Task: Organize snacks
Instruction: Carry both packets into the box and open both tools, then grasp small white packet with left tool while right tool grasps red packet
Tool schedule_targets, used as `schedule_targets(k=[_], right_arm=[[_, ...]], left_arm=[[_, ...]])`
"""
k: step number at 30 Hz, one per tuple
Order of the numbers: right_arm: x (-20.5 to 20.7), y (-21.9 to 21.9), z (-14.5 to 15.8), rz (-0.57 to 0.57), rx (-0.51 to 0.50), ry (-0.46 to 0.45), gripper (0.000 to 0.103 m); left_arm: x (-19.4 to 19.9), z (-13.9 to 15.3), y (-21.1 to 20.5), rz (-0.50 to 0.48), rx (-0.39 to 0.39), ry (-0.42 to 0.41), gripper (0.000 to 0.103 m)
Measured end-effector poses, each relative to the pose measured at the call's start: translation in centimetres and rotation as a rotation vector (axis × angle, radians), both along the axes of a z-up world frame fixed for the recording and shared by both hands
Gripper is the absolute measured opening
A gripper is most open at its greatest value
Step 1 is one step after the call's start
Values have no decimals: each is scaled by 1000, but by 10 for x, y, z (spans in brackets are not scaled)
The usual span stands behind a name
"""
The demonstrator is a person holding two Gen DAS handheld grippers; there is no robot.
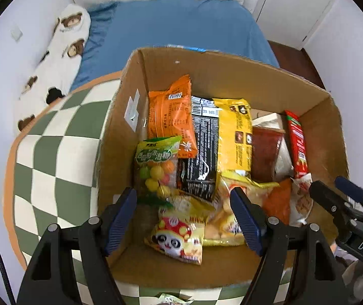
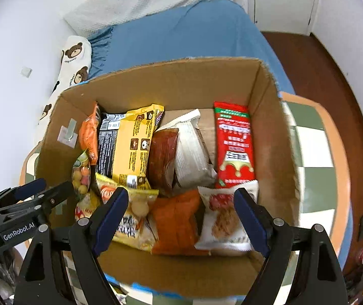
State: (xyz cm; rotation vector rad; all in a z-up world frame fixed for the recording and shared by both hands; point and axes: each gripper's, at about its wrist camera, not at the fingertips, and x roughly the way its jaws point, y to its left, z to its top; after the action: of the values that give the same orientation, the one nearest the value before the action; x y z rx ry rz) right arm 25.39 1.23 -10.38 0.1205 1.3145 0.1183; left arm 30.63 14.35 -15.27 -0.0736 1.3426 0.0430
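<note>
We look almost straight down into an open cardboard box [image 1: 232, 76] that sits on a green-and-cream checkered cushion [image 1: 54, 152], with a blue bedsheet [image 1: 168, 28] beyond it and a bear-print pillow [image 1: 62, 50] along the far left wall.

Our left gripper [image 1: 184, 218] hangs over the near left part of the box, pointing steeply down. Its blue-padded fingers [image 1: 121, 218] stand apart with nothing pressed between them; below the gap lie a panda-print snack packet [image 1: 176, 239] and a bag of coloured gum balls [image 1: 156, 162].

Our right gripper [image 2: 181, 216] hangs over the near right part, tilted down just as steeply. Its fingers [image 2: 251, 221] also stand wide apart and empty. Under them lie an orange packet [image 2: 179, 223] and a white packet with a red label [image 2: 224, 218].

The snacks fill the box floor. Along the far row, left to right, stand an orange pouch [image 1: 171, 117], a black noodle packet [image 1: 201, 147], a yellow packet [image 1: 234, 132], a dark red packet [image 2: 161, 157], a white wrapper [image 2: 191, 152] and a red packet [image 2: 232, 145] leaning near the right wall.

Each gripper shows at the edge of the other's view.
</note>
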Motion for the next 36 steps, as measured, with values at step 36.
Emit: schedule_targets(k=[36], right_arm=[[-183,-43,54,-107,121,-157,87]], left_arm=[[-184,55,-11,91,4,-195,75]])
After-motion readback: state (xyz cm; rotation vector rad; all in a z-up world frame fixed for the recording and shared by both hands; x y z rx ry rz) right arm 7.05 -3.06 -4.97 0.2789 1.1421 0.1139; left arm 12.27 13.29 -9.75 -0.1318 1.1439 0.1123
